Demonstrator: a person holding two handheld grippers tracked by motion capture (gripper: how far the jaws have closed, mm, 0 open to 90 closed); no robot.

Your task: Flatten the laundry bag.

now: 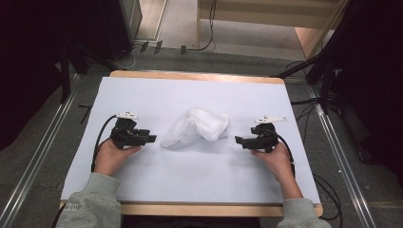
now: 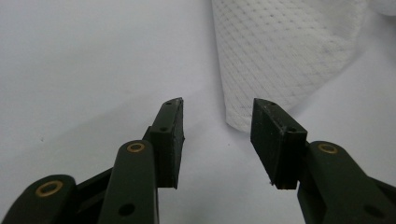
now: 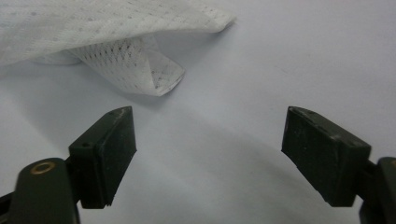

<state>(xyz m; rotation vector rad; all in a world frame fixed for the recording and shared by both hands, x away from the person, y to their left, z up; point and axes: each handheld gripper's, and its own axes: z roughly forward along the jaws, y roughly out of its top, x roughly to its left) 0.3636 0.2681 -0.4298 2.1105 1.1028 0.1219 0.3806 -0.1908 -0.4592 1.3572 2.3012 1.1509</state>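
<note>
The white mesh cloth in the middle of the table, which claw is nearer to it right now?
Left. The left claw sits just off the white mesh cloth at its left tip, jaws open, not touching. The right claw is slightly farther off its right side, also open.

Bare white table (image 1: 199,175) lies open all around, and between the left claw (image 1: 151,138) and the right claw (image 1: 239,141) only the crumpled white mesh cloth (image 1: 197,127) stands in the way, close ahead of both.
</note>
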